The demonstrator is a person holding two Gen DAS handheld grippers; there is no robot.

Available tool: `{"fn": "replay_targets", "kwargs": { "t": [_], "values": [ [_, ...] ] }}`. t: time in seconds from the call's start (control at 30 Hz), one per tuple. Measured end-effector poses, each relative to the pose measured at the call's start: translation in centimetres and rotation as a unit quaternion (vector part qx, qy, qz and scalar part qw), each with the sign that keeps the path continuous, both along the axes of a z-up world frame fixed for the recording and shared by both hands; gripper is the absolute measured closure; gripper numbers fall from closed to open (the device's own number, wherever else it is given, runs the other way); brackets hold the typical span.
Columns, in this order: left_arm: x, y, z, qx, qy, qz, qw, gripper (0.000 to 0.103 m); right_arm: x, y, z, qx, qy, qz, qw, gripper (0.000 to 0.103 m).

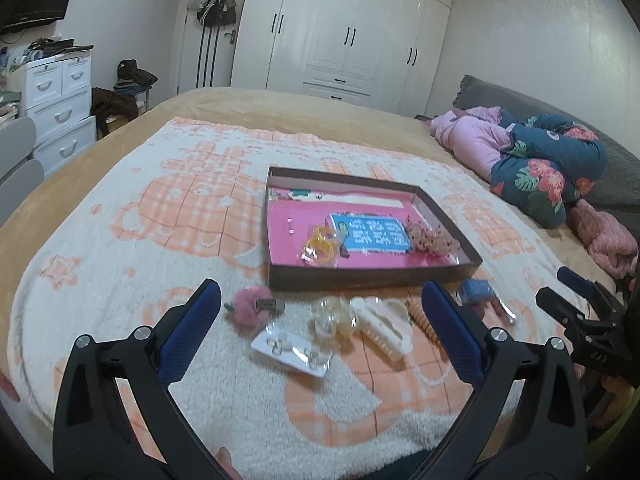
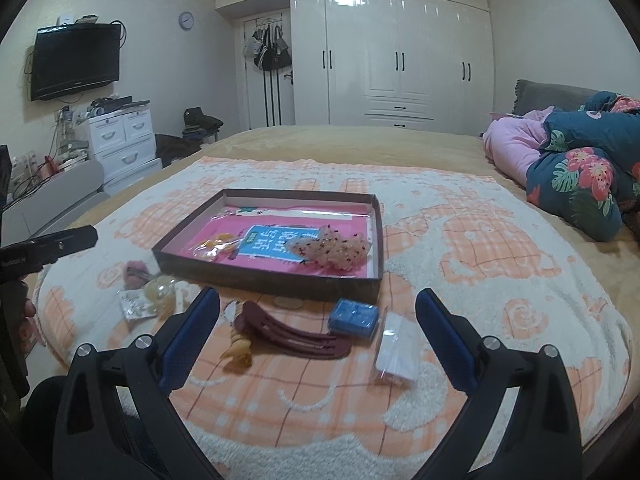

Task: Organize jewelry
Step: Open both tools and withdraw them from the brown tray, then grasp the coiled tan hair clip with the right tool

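- Left wrist view, lower left of the frame: the left gripper (image 1: 320, 332) hangs over the bed's patterned blanket (image 1: 120, 240) with its blue-padded jaws spread wide and nothing between them.
- Just ahead of it, loose on the blanket, from left to right: a pink fluffy hair clip (image 1: 251, 305), a clear packet of small earrings (image 1: 292, 350), a clear yellowish bauble (image 1: 332, 318), a cream claw clip (image 1: 382, 326) and an orange comb-like clip (image 1: 424, 322) partly hidden behind the right-hand jaw.
- Centre of the frame: the shallow box (image 1: 276, 276), pink inside, sits on the blanket beyond the loose pieces. In it lie a bag of orange rings (image 1: 320, 246), a blue printed card (image 1: 370, 232) and a pale speckled scrunchie-like piece (image 1: 430, 236); most of the pink floor is bare.
- Right edge of the frame: the right gripper (image 1: 576, 296) is visible from the side, jaws apart and empty.
- Right wrist view, lower centre: between this gripper's wide jaws lie a dark red hair clip (image 2: 296, 334), with a yellow twisted piece (image 2: 240, 350) at its left end, then a small blue box (image 2: 354, 316) and a clear flat packet (image 2: 394, 350), all on the blanket near the shallow box's front wall.
- Judgement: the sorting looks early. Three items are in the box; some nine remain outside, and neither gripper has taken one yet.
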State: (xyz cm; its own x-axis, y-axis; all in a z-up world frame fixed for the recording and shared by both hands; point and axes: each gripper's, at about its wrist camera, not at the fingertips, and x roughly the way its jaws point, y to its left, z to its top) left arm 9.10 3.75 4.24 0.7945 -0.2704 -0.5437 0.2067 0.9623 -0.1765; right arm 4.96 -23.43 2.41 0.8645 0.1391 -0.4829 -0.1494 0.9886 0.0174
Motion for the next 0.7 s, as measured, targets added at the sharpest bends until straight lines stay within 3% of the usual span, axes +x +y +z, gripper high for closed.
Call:
{"fn": "replay_targets", "kwargs": {
  "t": [0.37, 0.7],
  "values": [
    [-1.9, -0.3, -3.1, 0.016, 0.034, -0.005, 0.9993, 0.011, -1.7, 1.3, -1.6, 0.001, 0.022, 0.027, 0.999, 0.007],
    [0.9, -0.1, -5.7, 0.026, 0.110, -0.011, 0.9935, 0.011, -0.9, 3.3, -4.2, 0.000, 0.063, 0.059, 0.996, 0.007]
  ]
}}
